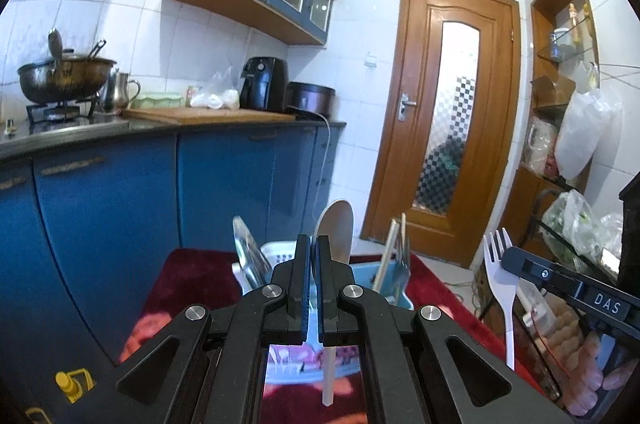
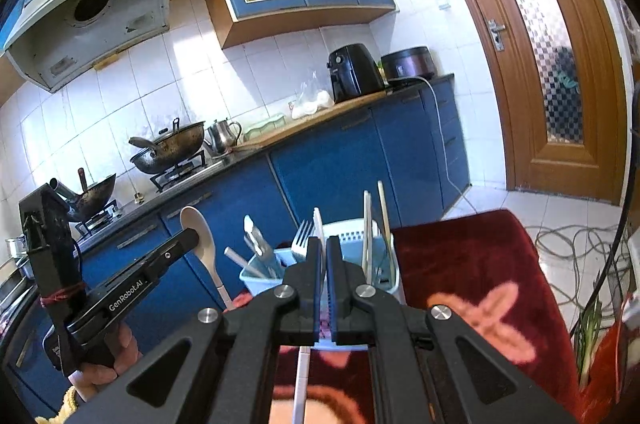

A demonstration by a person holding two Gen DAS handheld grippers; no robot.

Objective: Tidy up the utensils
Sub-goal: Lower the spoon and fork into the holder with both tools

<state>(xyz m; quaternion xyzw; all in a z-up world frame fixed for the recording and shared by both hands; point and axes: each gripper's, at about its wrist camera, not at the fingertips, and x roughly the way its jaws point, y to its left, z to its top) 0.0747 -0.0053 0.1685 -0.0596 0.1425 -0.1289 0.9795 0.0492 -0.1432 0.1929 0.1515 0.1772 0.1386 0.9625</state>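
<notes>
My left gripper [image 1: 313,244] is shut on a white plastic spoon [image 1: 338,224]. The spoon's bowl stands up above the fingertips and its handle hangs down behind them. My right gripper [image 2: 323,244] is shut on a white plastic fork [image 2: 302,236], tines up. Each tool also shows in the other view: the right gripper [image 1: 507,259] with the fork [image 1: 499,264], the left gripper [image 2: 193,239] with the spoon [image 2: 199,230]. Beyond both stands a light blue utensil caddy [image 2: 256,278] joined to a white basket [image 2: 352,227]. It holds chopsticks [image 2: 385,224], knives and other cutlery.
The caddy rests on a dark red cloth [image 2: 472,256] with pink flowers. A blue kitchen counter [image 1: 224,167] with woks, a kettle and an air fryer [image 1: 262,89] runs behind. A wooden door [image 1: 448,127] and floor cables [image 2: 568,244] lie to the right.
</notes>
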